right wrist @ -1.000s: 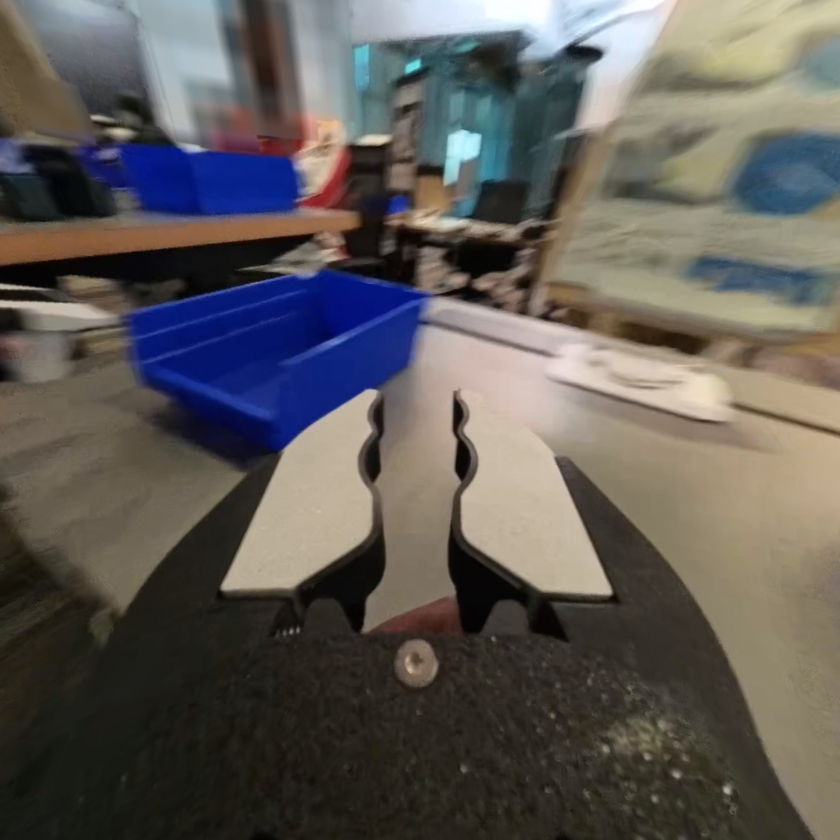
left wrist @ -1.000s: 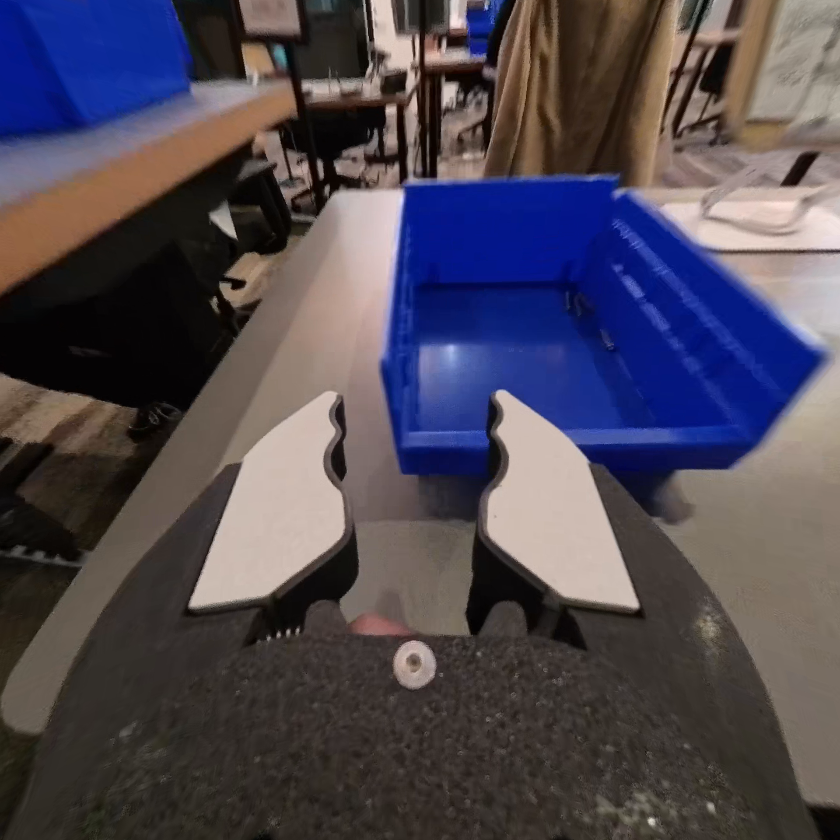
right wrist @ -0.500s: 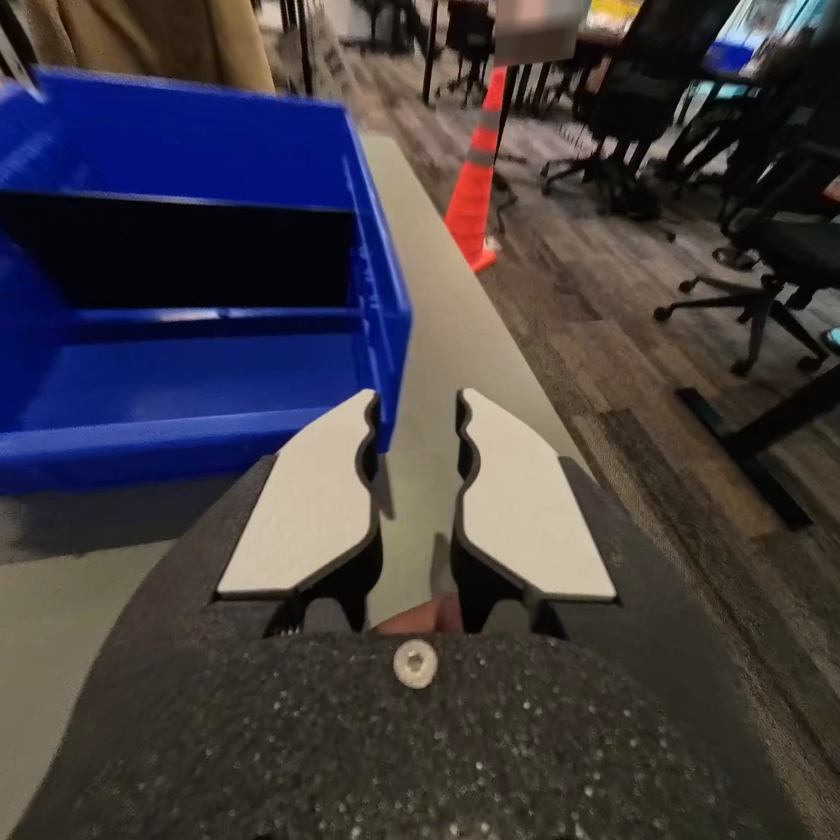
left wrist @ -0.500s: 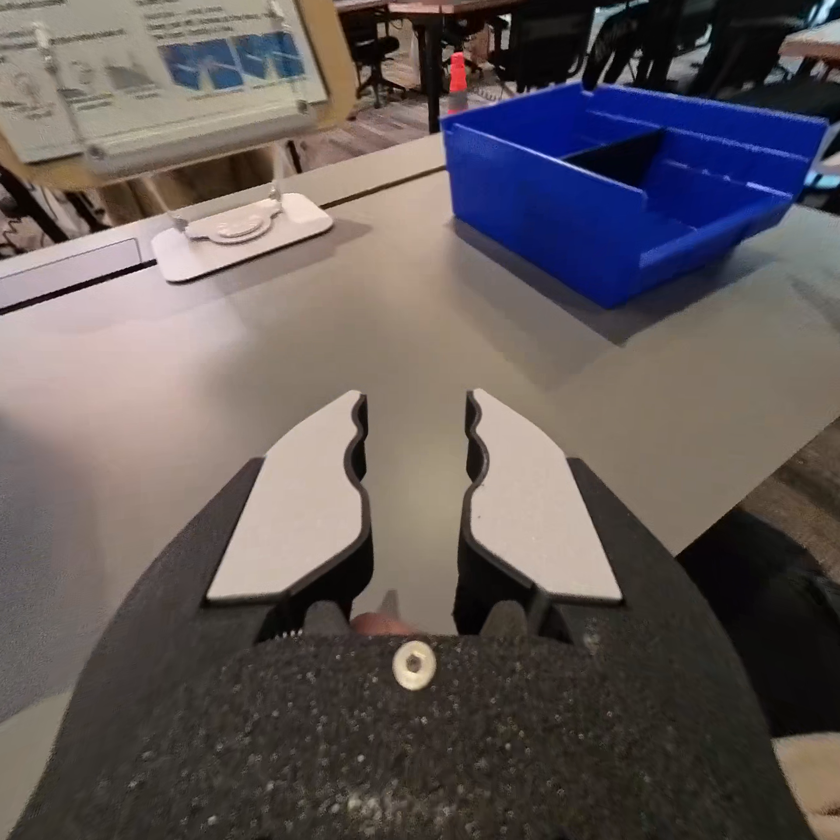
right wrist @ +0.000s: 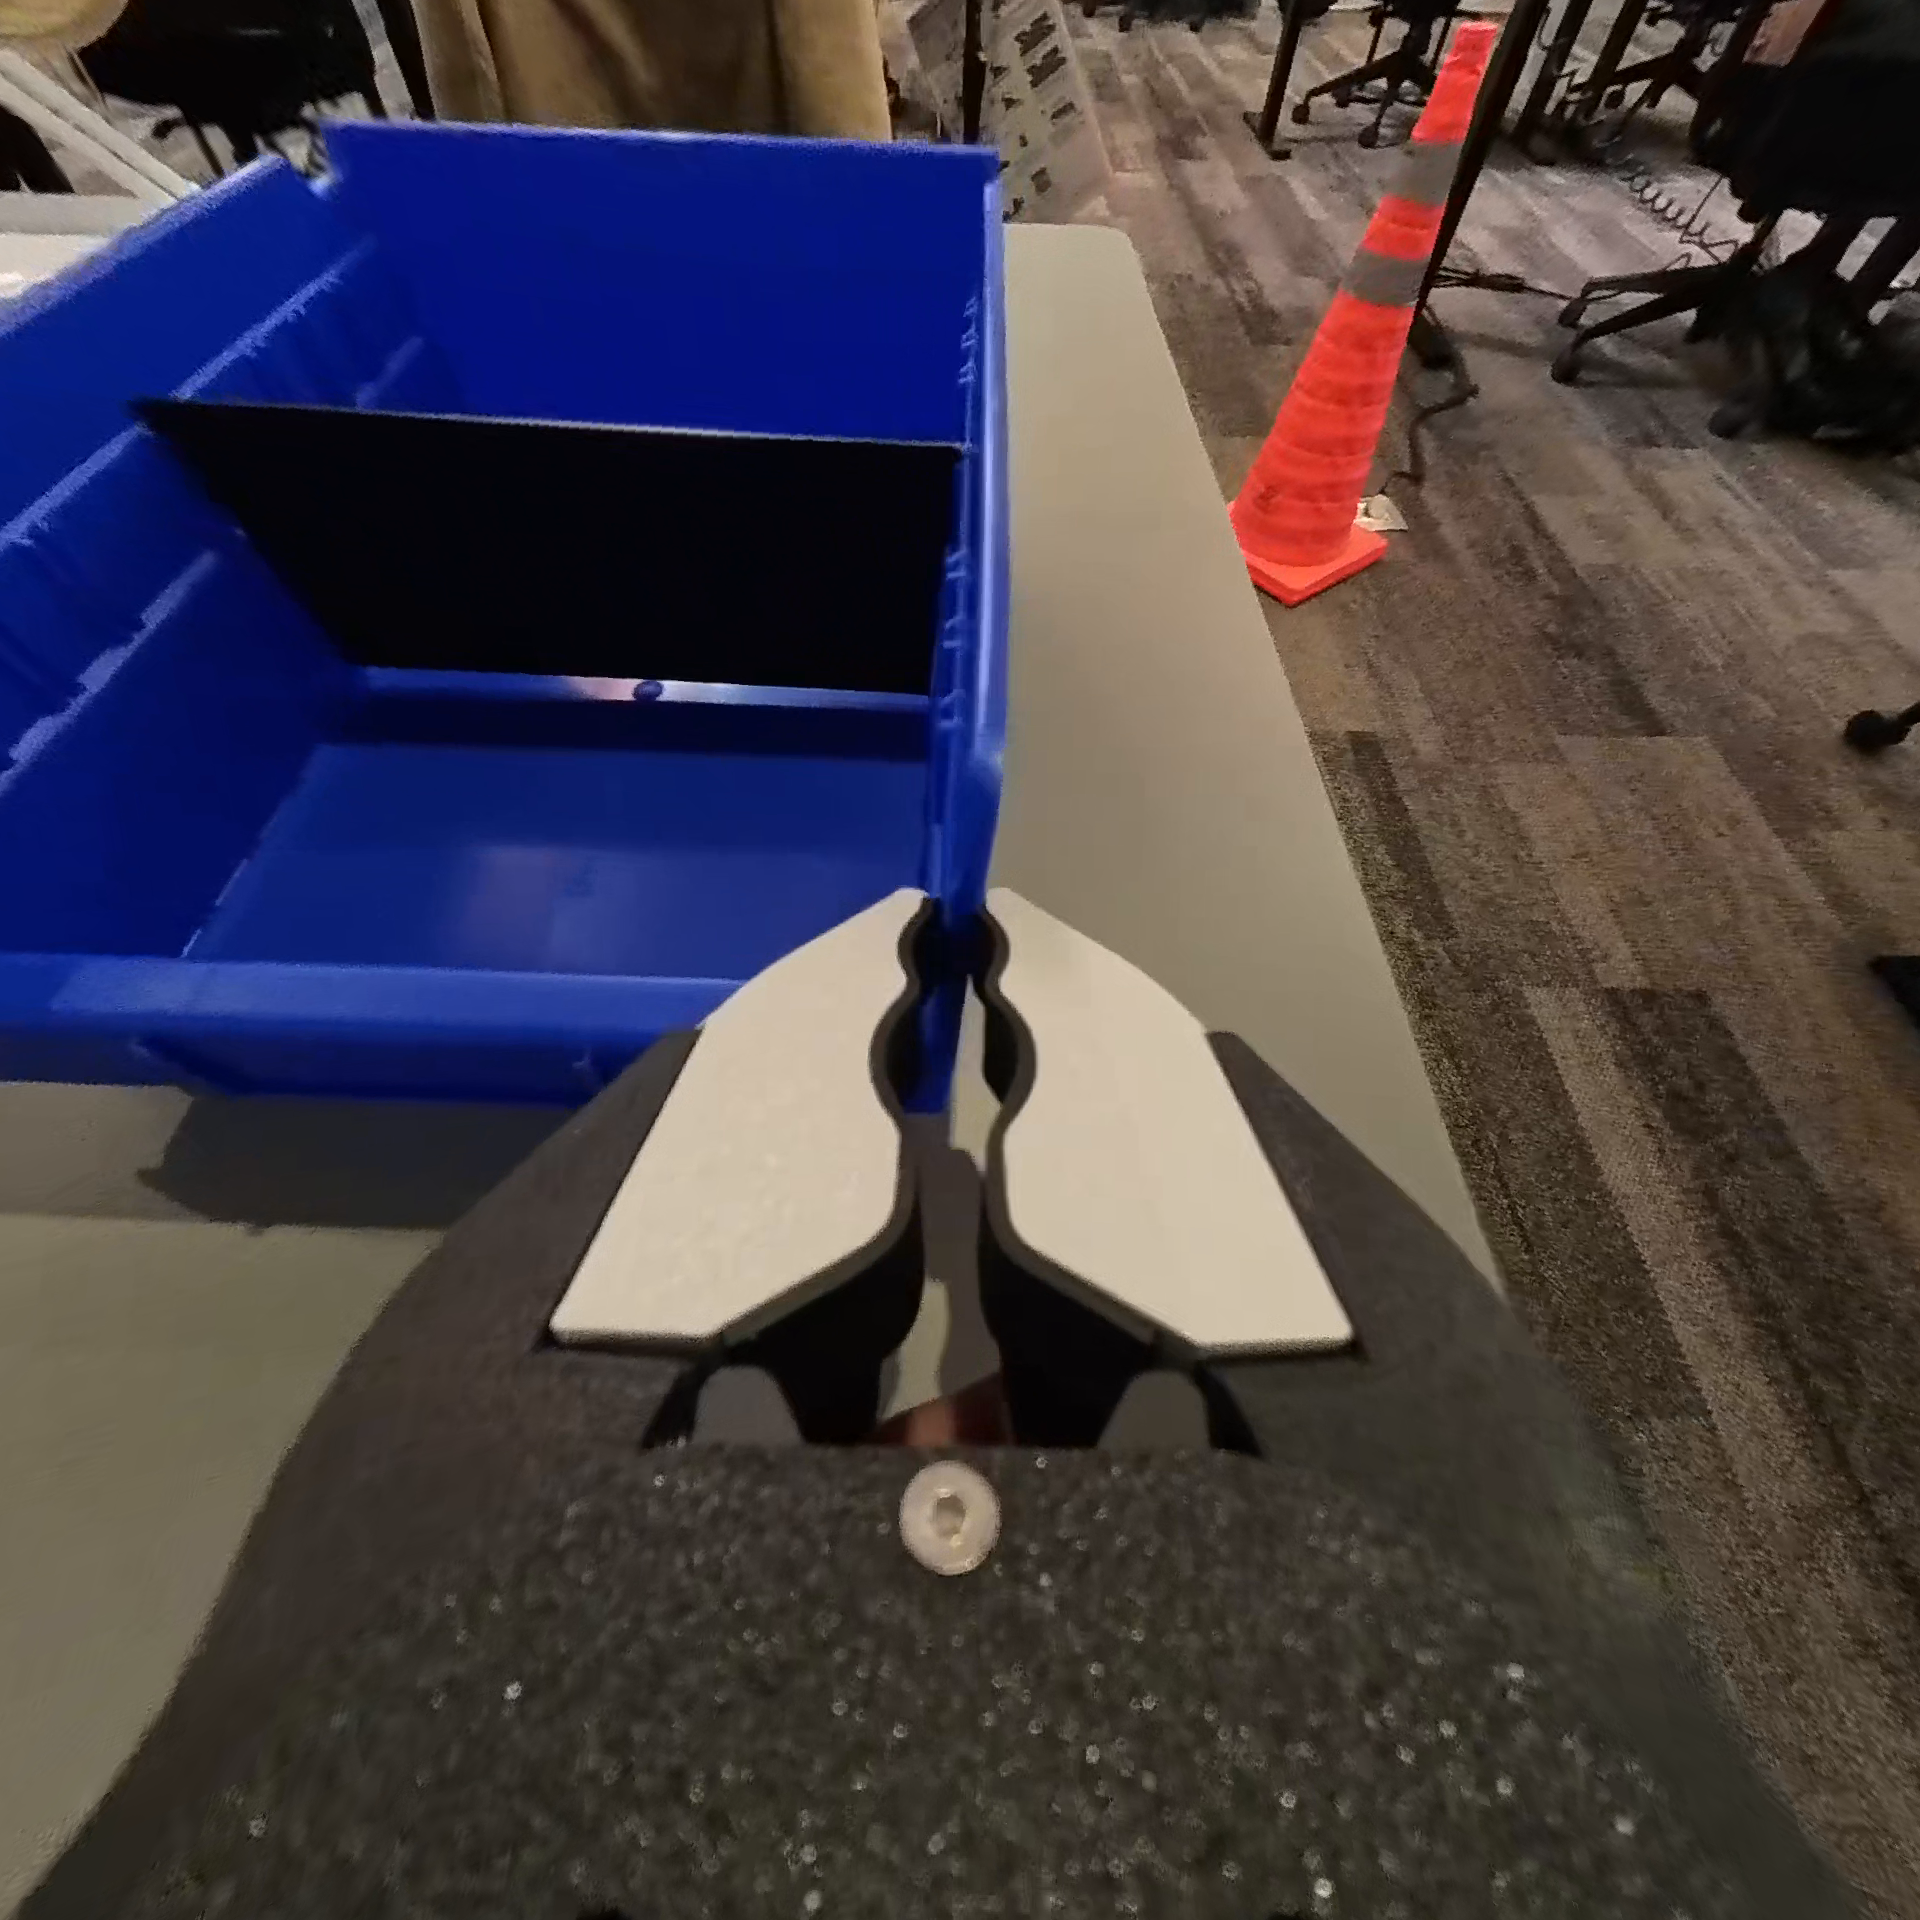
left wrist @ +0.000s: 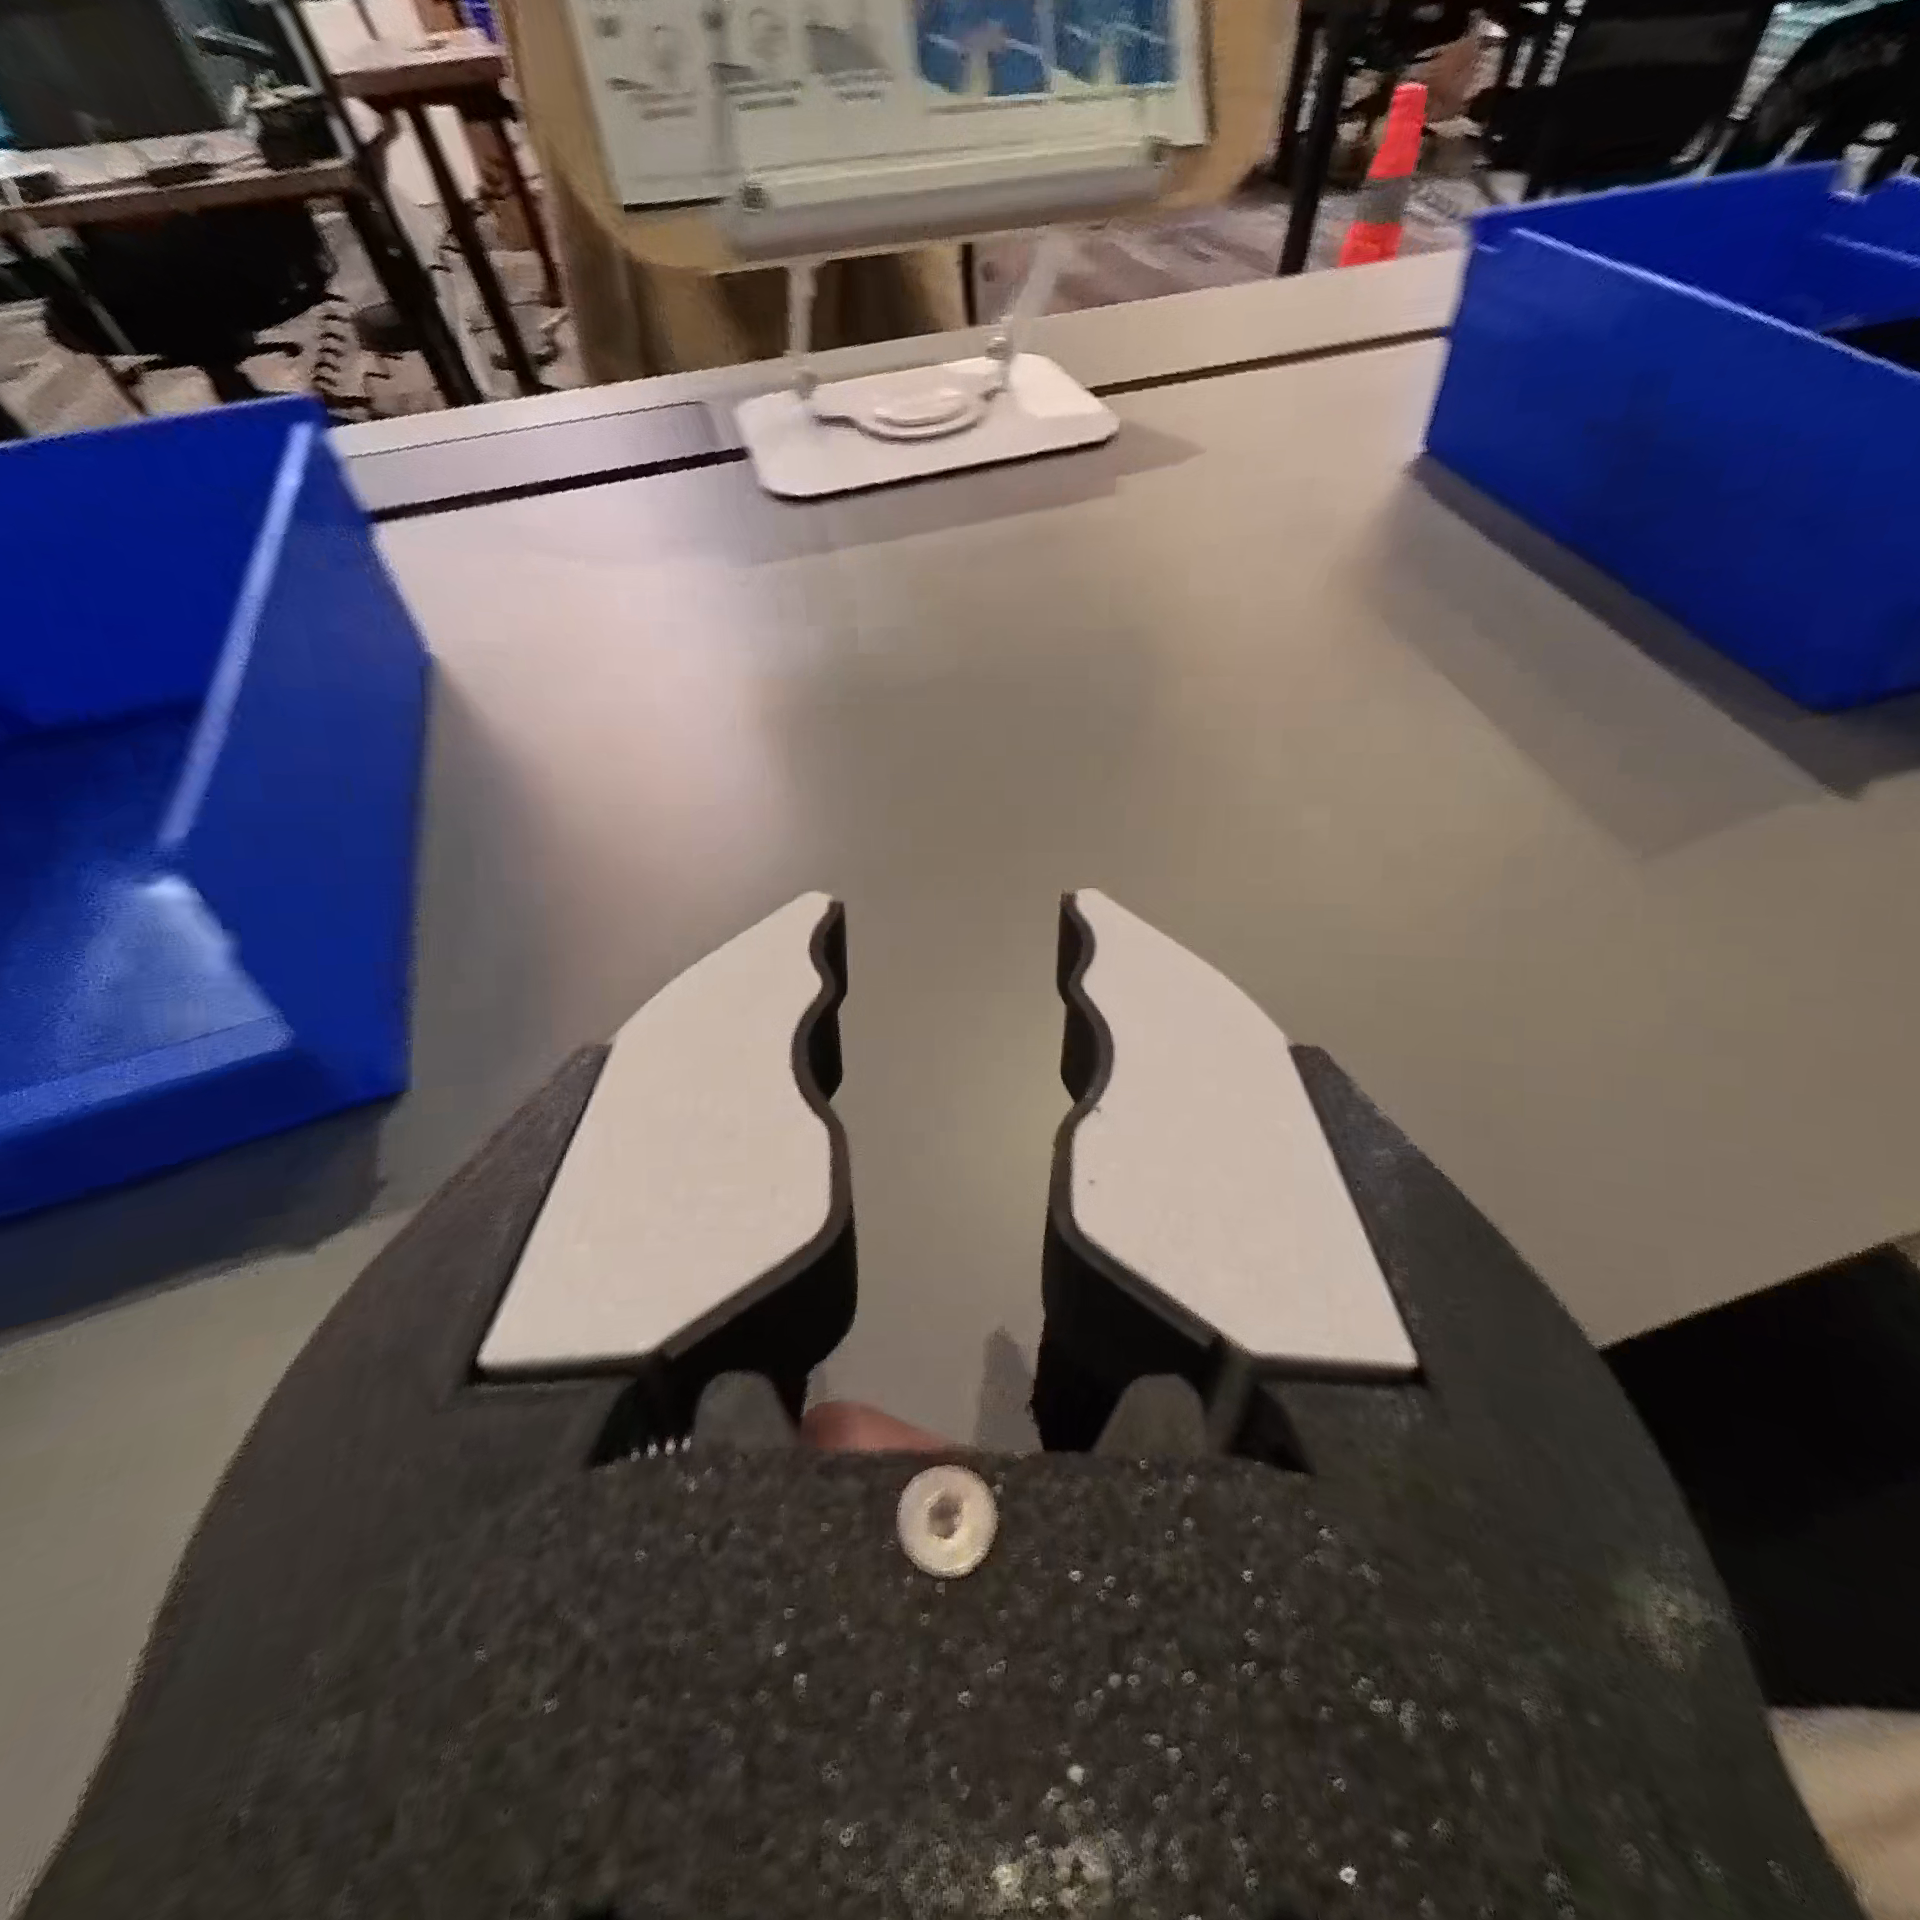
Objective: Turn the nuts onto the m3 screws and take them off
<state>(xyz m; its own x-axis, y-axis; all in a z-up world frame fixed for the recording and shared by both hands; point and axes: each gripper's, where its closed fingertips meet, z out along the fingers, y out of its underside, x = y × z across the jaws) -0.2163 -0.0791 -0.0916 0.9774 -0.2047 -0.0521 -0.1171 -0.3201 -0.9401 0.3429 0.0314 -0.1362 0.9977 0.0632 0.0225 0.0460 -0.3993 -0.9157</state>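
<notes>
No screws or nuts show in either view. My left gripper (left wrist: pixel 951 914) is open and empty, held low over the grey table (left wrist: pixel 1039 675) between two blue bins. One blue bin (left wrist: pixel 208 831) is at the left and the other (left wrist: pixel 1662 468) at the far right. My right gripper (right wrist: pixel 954 912) has its fingers almost together with nothing between them. It hovers just in front of the near right corner of a blue bin (right wrist: pixel 520 997) with a black divider (right wrist: pixel 561 551). The bin's near compartment looks empty.
A white stand base (left wrist: pixel 925 426) holding a sign board (left wrist: pixel 904 94) sits at the table's far edge. The table's right edge (right wrist: pixel 1351 831) runs close to my right gripper. An orange cone (right wrist: pixel 1340 384) and office chairs stand on the floor beyond. About 55 centimetres separates my left fingertips from my right.
The left view has swung left, from the right bin to face the sign stand with a bin on each side. My right gripper has closed from open and sits nearer the bin's corner.
</notes>
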